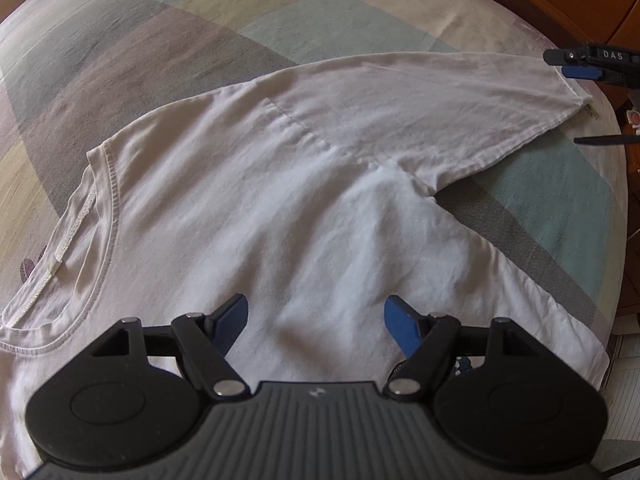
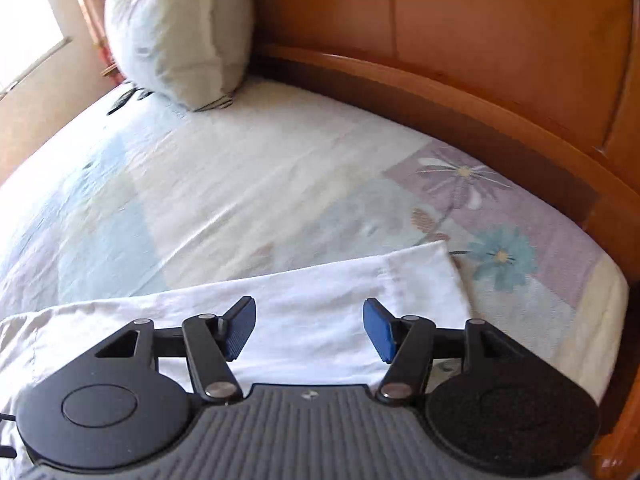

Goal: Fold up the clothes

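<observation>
A white long-sleeved shirt (image 1: 280,208) lies flat on the bed, its neckline at the left and one sleeve (image 1: 440,96) stretched out toward the upper right. My left gripper (image 1: 316,320) hovers over the shirt's body with its blue pads wide apart and nothing between them. In the right wrist view the sleeve (image 2: 320,304) lies flat, its cuff end pointing right. My right gripper (image 2: 310,326) stands open above it, holding nothing. That same gripper shows at the right edge of the left wrist view, just past the cuff.
The patchwork bedspread (image 2: 240,184) with flower prints covers the bed. A pale pillow (image 2: 180,28) leans at the head by a wooden headboard (image 2: 480,60). The wooden bed frame (image 2: 440,96) curves along the far side. A bright window (image 2: 28,20) is at the left.
</observation>
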`<action>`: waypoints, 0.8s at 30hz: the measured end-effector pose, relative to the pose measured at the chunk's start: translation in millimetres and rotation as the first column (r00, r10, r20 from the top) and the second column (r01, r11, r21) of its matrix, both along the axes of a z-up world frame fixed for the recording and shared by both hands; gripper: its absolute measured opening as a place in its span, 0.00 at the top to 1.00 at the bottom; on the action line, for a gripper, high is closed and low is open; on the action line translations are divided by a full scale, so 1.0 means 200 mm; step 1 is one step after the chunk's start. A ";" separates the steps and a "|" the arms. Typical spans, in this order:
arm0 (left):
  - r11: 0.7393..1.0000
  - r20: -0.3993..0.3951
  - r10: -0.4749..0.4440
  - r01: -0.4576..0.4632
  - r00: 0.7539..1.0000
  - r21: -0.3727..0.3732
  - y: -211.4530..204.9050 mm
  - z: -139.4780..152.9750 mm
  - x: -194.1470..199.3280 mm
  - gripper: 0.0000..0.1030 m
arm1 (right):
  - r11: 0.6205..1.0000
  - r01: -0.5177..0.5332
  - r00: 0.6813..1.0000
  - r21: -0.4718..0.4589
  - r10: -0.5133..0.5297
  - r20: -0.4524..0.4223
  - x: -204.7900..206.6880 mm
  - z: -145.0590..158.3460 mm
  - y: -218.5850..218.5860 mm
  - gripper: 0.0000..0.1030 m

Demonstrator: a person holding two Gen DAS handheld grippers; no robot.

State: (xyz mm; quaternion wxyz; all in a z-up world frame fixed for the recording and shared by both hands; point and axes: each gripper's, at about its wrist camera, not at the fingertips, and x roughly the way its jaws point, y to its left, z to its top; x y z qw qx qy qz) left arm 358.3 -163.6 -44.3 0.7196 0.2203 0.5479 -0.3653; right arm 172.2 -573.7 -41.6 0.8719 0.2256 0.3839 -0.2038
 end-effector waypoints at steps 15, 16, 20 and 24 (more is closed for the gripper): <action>0.975 0.055 0.222 -0.220 0.974 -0.039 0.48 -0.03 -0.01 0.25 | 0.965 -0.262 0.954 -0.027 0.254 -0.161 0.42 -0.17 0.42 0.19; 0.959 0.043 0.283 -0.282 0.958 -0.040 0.57 -0.02 0.00 0.25 | 0.969 -0.244 0.953 -0.026 0.235 -0.191 0.43 -0.15 0.42 0.19; 0.896 0.036 0.443 -0.441 0.896 -0.048 0.84 0.01 -0.01 0.25 | 0.951 -0.309 0.943 0.021 0.309 -0.122 0.48 -0.02 0.65 0.16; 0.858 0.130 0.513 -0.512 0.849 -0.042 1.01 -0.01 -0.08 0.25 | 0.853 -0.521 0.853 0.030 0.522 -0.031 0.64 0.07 1.15 0.02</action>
